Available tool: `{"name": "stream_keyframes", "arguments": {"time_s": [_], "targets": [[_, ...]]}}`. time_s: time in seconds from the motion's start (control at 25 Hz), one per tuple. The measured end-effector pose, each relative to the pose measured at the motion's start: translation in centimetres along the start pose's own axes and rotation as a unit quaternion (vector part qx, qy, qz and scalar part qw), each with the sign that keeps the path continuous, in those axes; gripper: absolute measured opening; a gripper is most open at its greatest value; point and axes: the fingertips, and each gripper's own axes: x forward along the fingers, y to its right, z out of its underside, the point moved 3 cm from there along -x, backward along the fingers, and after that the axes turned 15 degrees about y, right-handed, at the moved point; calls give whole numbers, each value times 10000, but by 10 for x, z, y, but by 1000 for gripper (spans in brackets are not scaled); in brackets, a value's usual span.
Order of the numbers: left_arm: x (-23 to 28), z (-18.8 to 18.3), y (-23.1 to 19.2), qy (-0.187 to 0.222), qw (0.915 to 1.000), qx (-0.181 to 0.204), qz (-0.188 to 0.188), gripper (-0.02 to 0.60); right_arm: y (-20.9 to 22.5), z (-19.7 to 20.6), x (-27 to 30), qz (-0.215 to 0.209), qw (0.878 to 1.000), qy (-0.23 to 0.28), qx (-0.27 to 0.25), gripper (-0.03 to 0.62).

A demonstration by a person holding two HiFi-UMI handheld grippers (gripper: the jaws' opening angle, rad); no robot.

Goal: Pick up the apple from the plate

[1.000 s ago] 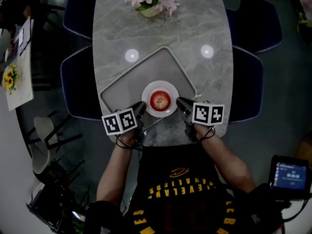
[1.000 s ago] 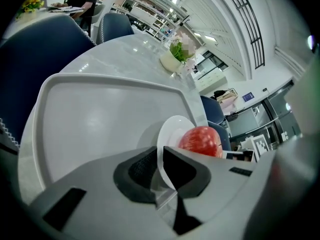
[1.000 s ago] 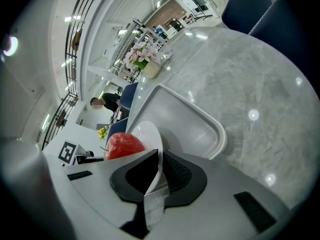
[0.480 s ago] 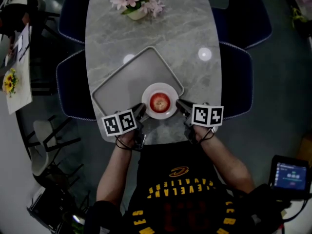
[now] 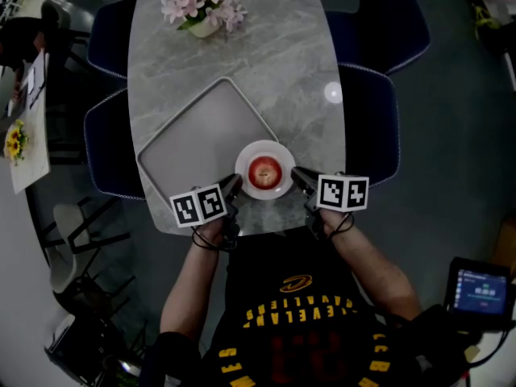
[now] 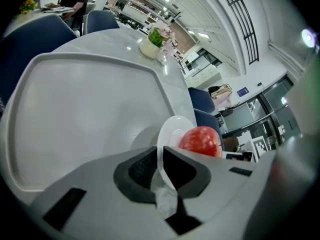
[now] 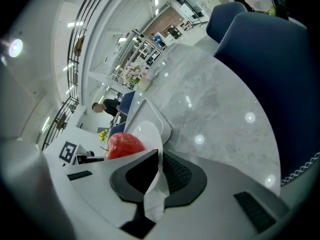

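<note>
The apple (image 5: pixel 264 171) sits in the middle of the plate (image 5: pixel 244 161), so the pick itself is not yet done. Neither claw is on the fruit. The left gripper (image 5: pixel 231 188) is clamped on the plate's rim at about 8 o'clock and the right gripper (image 5: pixel 300 176) on the rim at about 4 o'clock. As I judge it, the plate must be settled, and one claw freed from the rim and closed round the apple.

The head view gives the layout. The plate is at the near end of the table (image 5: pixel 274 55), over the corner of the tray (image 5: pixel 193 135), which lies toward its 10 o'clock. Flowers (image 5: pixel 201 2) stand at the far end, at 11 o'clock.

Only the gripper views show the grips: in each, the thin white rim runs between the dark pads, with the apple just beyond. The right gripper view also shows a person (image 7: pixel 105 106) seated far off. No view tells whether the plate rests on the table or hangs clear.
</note>
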Motion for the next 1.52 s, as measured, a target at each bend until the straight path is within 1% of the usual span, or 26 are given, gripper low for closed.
{"name": "stream_keyframes", "arguments": {"time_s": [0.44,0.72,1.0,1.28,1.52], "targets": [[25,41,46,-172,9996,150,135,40,50,-5,-48,152,9996,198,136,38],[50,52,67,-314,9989,273,226,40,79,-14,-63,274,9988,315,263,38],[61,62,76,-420,9982,328,288,40,96,-11,-72,392,9976,397,400,38],[65,66,75,-438,9980,329,302,38,100,-8,-74,480,9971,406,429,38],[67,75,71,-472,9982,246,284,38,104,-3,-76,530,9970,385,401,38]]}}
